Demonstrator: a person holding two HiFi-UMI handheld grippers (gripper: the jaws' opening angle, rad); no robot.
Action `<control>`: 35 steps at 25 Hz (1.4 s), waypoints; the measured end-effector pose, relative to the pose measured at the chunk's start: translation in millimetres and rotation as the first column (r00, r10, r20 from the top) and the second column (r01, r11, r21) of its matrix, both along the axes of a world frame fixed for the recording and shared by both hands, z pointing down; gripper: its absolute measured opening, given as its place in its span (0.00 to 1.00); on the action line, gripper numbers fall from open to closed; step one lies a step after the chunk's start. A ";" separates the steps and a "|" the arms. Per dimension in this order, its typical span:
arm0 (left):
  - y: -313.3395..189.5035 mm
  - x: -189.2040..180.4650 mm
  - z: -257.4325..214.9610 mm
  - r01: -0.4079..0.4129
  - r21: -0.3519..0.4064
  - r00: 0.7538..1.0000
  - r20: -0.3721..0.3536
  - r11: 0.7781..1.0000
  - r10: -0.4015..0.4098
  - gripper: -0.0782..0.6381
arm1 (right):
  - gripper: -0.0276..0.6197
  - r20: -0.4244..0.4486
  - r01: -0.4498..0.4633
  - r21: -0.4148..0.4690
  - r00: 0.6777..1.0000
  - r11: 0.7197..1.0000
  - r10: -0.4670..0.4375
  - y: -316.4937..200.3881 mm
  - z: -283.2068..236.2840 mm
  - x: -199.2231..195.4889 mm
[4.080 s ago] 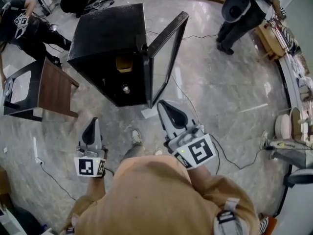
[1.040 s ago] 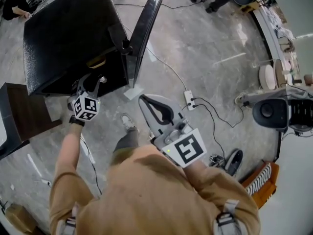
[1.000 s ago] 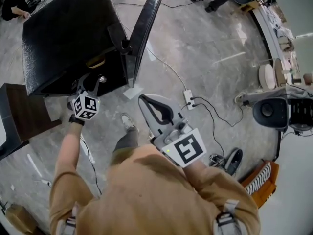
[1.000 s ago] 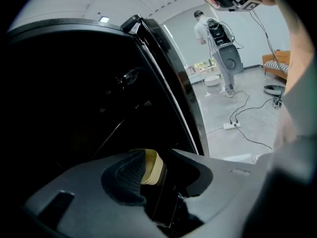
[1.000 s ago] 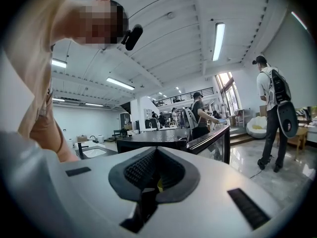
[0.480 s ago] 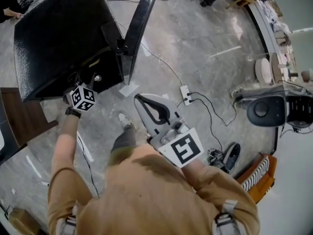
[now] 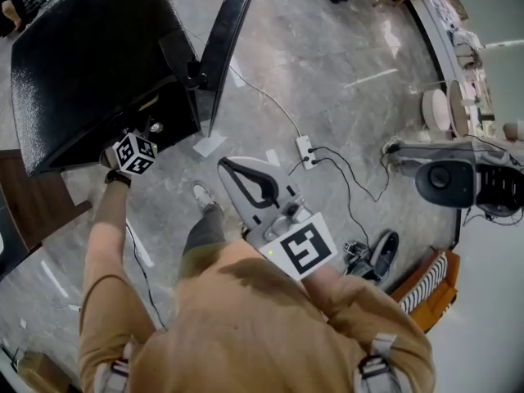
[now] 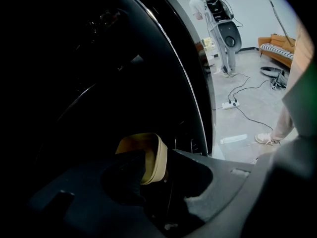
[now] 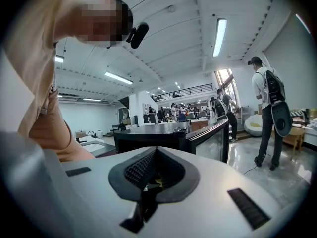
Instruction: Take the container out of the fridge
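Two tools show; the left tool has gone deeper into the open fridge than half a second ago, its jaws apart with the tan container between them inside the dark interior, contact unclear; the right tool stays up by the person's chest, jaws together and empty; the fridge door stands open as before.
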State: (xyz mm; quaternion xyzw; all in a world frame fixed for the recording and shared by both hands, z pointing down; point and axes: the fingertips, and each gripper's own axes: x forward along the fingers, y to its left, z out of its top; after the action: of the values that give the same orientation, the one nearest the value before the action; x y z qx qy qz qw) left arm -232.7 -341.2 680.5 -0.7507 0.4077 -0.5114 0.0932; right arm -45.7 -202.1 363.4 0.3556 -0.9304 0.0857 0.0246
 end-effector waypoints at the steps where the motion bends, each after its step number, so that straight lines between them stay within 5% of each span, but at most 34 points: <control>1: -1.5 0.0 2.1 0.001 0.002 1.000 0.004 1.000 -0.001 0.28 | 0.04 0.000 -0.001 -0.001 1.000 1.000 0.001 0.6 1.5 -0.1; 35: -55.5 4.8 47.5 -0.007 -0.124 0.990 0.139 0.992 0.025 0.23 | 0.04 -0.047 -0.039 -0.071 0.998 0.997 0.035 -36.7 13.1 23.5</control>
State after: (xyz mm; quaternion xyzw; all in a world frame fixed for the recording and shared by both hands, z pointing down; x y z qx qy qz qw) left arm -227.9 -396.7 728.1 -0.7206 0.3617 -0.5862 0.0792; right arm -22.3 -238.7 376.4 0.3735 -0.9191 0.1114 0.0570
